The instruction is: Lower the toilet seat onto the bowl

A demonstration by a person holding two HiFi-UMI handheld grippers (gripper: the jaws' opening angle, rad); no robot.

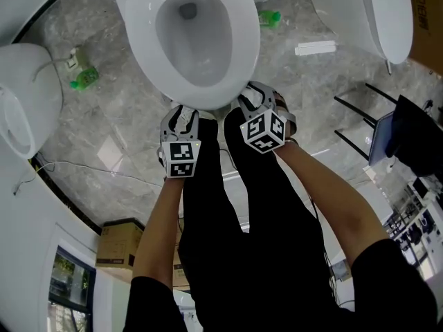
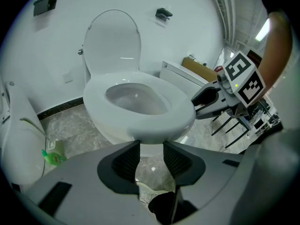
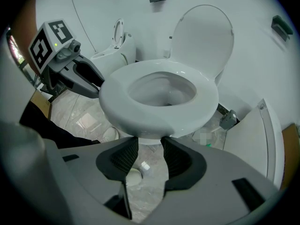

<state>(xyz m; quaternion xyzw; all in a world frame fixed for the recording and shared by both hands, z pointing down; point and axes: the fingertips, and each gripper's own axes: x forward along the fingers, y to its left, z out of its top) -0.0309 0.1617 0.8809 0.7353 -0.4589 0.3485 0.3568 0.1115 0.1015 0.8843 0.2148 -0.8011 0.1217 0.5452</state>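
The white toilet seat (image 1: 241, 61) lies flat on the bowl (image 1: 194, 30). The lid (image 2: 112, 41) stands upright against the wall, also plain in the right gripper view as lid (image 3: 204, 41). My left gripper (image 1: 181, 120) sits just before the bowl's front rim, open, with nothing between its fingers. My right gripper (image 1: 257, 102) is beside it at the front right, open and empty too. In each gripper view the seat's front edge (image 2: 145, 125) (image 3: 154, 121) hangs just above the jaws (image 2: 151, 158) (image 3: 150, 156) without touching them.
A green bottle (image 1: 84, 79) lies on the marble floor at left, another green bottle (image 1: 270, 18) at right. White fixtures stand on both sides (image 1: 21, 102) (image 1: 387, 12). A black rack (image 1: 360, 123) and a cardboard box (image 1: 119, 244) are close by. The person's legs (image 1: 235, 206) stand right before the bowl.
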